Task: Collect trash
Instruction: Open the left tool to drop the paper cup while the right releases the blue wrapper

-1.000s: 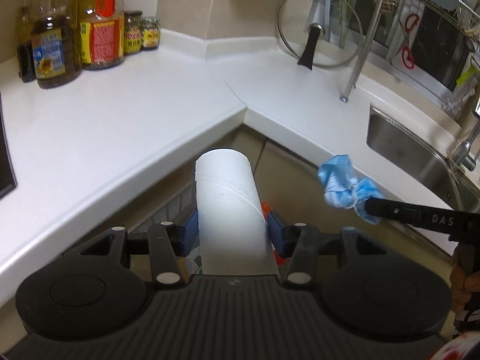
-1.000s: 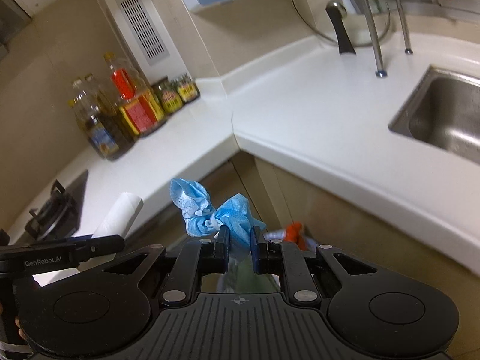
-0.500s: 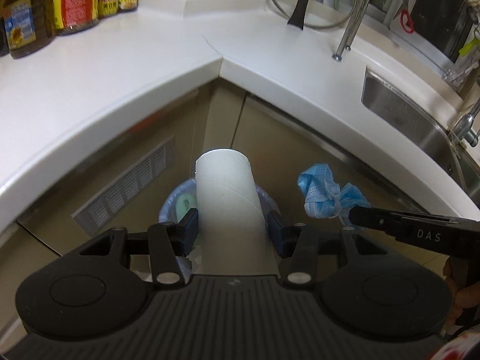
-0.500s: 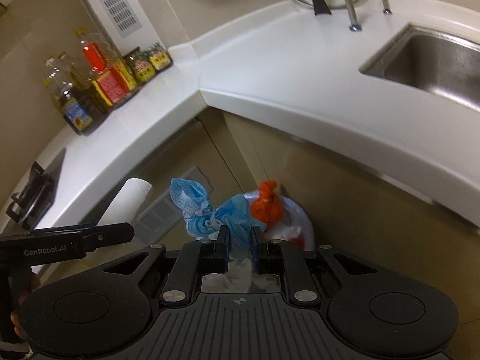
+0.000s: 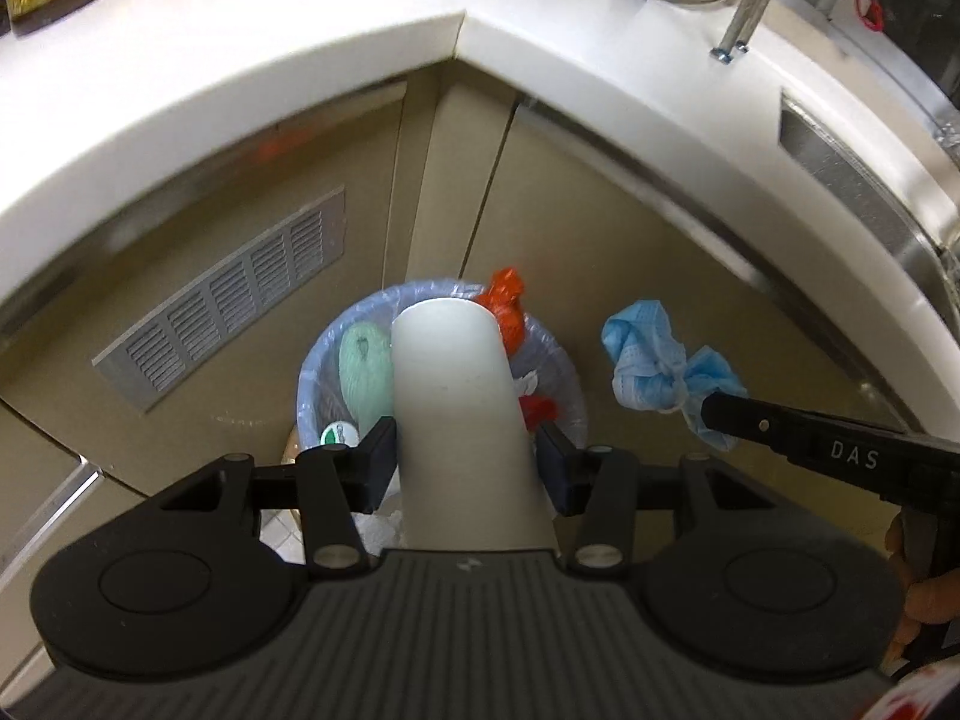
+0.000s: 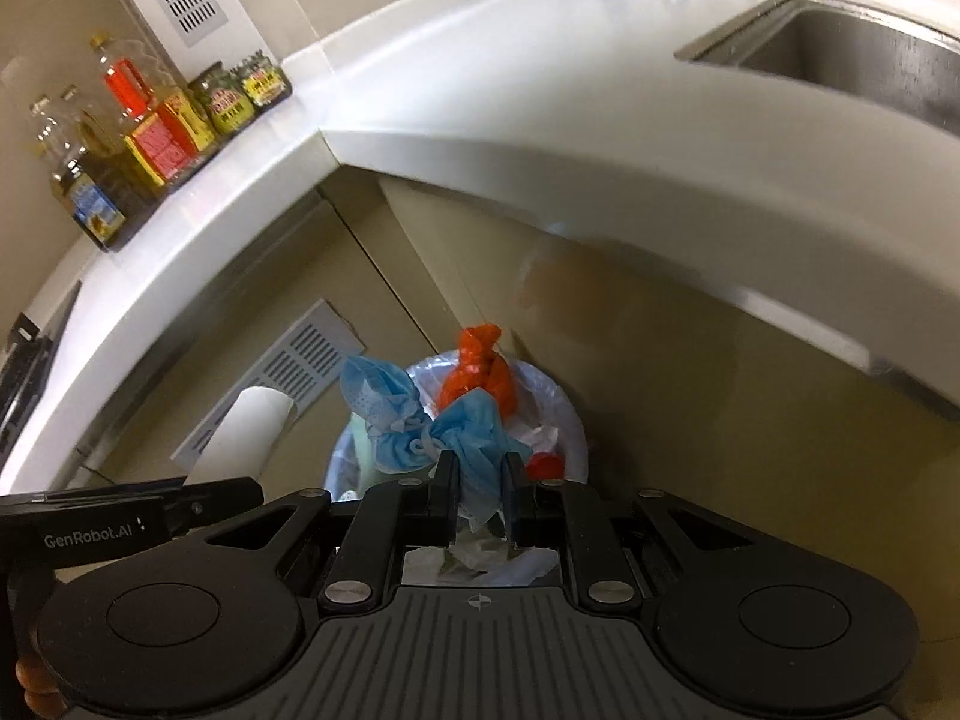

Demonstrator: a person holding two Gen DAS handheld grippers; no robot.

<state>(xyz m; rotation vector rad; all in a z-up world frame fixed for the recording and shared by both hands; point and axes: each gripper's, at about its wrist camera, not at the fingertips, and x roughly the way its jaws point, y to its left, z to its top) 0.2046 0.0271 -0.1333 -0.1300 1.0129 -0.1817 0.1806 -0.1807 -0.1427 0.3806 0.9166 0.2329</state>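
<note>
The left gripper (image 5: 465,456) pinches a white tube (image 5: 456,396), the right gripper (image 6: 477,495) a blue mask (image 6: 432,426); each should let go right over the bin (image 5: 561,372)

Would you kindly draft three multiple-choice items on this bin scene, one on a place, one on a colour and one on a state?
1. Where does the trash bin stand?
A. On the countertop
B. On the floor in the cabinet corner
C. Inside the sink

2. What colour is the crumpled face mask?
A. Blue
B. Yellow
C. Black

3. What is the state of the left gripper?
A. Open and empty
B. Shut on an oil bottle
C. Shut on the white cardboard tube

Answers:
1. B: the lined bin sits below the countertop, where the cabinet fronts meet.
2. A: the mask pinched in the right gripper is light blue.
3. C: both pads press the sides of the tube, which points at the bin.
</note>
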